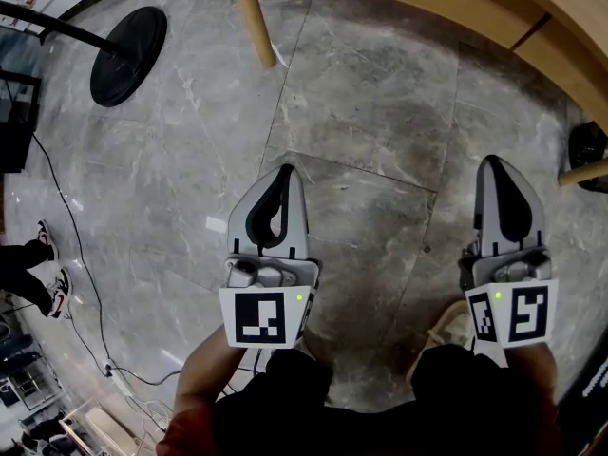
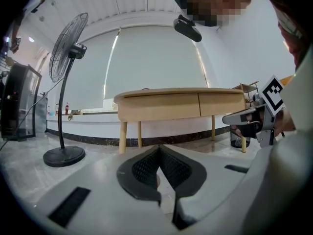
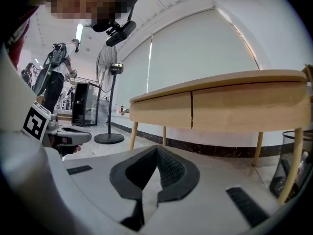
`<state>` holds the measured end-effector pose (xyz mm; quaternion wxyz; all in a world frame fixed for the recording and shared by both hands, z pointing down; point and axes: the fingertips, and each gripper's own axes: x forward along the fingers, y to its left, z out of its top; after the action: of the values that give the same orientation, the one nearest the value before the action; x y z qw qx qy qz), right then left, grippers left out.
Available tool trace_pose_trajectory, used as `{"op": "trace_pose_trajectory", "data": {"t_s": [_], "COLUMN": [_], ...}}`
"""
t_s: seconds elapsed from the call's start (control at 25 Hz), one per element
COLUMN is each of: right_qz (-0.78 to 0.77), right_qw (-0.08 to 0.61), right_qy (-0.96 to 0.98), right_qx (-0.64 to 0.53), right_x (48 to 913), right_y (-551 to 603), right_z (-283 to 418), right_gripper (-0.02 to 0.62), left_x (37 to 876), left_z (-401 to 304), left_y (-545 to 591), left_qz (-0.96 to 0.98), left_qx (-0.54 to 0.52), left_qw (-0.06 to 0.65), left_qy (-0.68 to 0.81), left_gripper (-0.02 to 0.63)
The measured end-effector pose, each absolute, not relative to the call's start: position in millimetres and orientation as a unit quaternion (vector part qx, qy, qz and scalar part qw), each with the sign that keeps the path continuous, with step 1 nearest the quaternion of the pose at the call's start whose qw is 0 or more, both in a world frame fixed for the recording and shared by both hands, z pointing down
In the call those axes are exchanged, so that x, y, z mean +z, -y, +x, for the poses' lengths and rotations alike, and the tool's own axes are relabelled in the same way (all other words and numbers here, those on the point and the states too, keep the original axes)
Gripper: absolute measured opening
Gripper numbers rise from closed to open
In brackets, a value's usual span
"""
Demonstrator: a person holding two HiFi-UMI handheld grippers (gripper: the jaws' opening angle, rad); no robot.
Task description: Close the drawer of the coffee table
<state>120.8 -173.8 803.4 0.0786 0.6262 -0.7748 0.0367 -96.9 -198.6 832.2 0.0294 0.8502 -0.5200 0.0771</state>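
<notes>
- Grippers first: the left gripper [image 1: 285, 171] and right gripper [image 1: 496, 162] are held side by side over the floor, both pointing at the table.
- Each has a pale grey plastic shell that tapers to a point, with black ribbed rubber pads inside.
- In the left gripper view, the left gripper [image 2: 159, 149] has its jaws together at the tips. Only a teardrop gap is left behind them, and nothing is in it.
- The right gripper [image 3: 156, 148] is the same: tips meeting, nothing held.
- A cube [image 1: 261, 316] with black-and-white square markers sits behind each one.
- The table [image 2: 181, 104] stands ahead, well apart from both grippers. It is light wood with a rounded, oval-edged top and slim tapered round legs.
- It has two drawer fronts split by a thin vertical seam — the left drawer [image 3: 161, 109] and the right drawer [image 3: 244, 104]. Both look about flush with the frame, and I cannot tell whether either is ajar.
- The floor [image 1: 361, 122] is glossy grey veined stone in large tiles.
- A fan [image 2: 68, 38] on a thin black pole with a round flat base stands left of the table.
- A dark mesh bin [image 3: 288, 175] sits by the table's right leg.
</notes>
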Motion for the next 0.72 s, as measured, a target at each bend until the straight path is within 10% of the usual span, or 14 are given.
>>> {"op": "trace_pose_trajectory", "data": {"t_s": [0.72], "right_qz": [0.598], "right_qw": [0.127], "right_qy": [0.791], "right_qx": [0.02], "right_x": [853.8], "right_y": [214.5], "right_z": [105.6], "right_gripper": [-0.003], "left_x": [868.9], "left_z": [-93.9], "left_y": [249.2], "left_qz": [0.855], "left_qx": [0.091], "left_qw": [-0.017], "left_qy": [0.511], "left_gripper": [0.006]}}
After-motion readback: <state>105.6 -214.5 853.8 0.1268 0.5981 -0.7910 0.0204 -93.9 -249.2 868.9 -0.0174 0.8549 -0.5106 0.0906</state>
